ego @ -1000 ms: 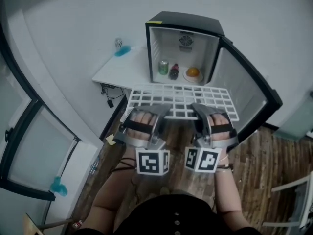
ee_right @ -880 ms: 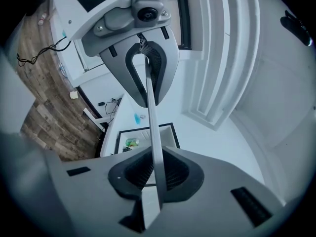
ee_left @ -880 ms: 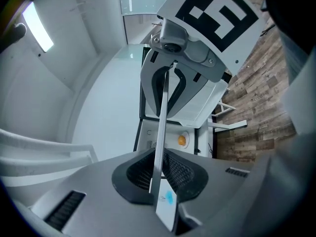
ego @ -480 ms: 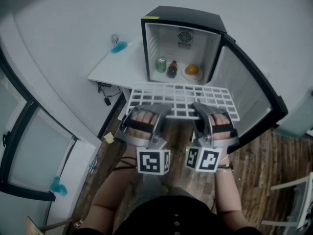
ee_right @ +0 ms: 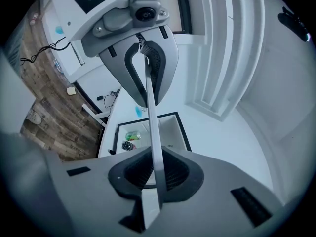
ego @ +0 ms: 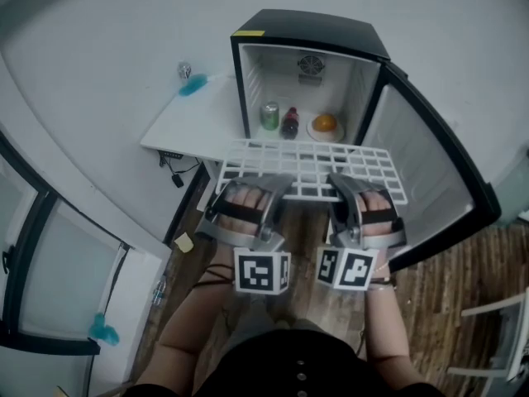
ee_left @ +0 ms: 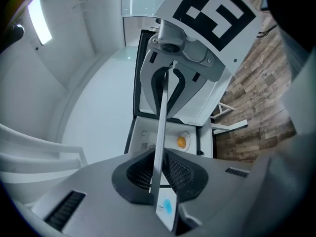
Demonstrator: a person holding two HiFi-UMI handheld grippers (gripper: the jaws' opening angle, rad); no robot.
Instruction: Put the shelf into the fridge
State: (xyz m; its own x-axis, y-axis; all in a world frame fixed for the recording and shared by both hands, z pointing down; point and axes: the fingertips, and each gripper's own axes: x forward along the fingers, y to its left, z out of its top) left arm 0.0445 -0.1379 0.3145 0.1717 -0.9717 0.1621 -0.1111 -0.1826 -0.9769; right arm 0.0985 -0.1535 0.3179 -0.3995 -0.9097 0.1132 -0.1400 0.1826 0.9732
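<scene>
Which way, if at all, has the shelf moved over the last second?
Yes. The shelf has moved toward the fridge: its far edge is now nearer the open front, though it is not inside yet.

White grid shelf [ego: 312,170], black fridge [ego: 310,25] with white interior, brown wood-plank floor [ego: 438,279]

Left tongs [ego: 263,182], right tongs [ego: 344,182] — clamped, level.
</scene>
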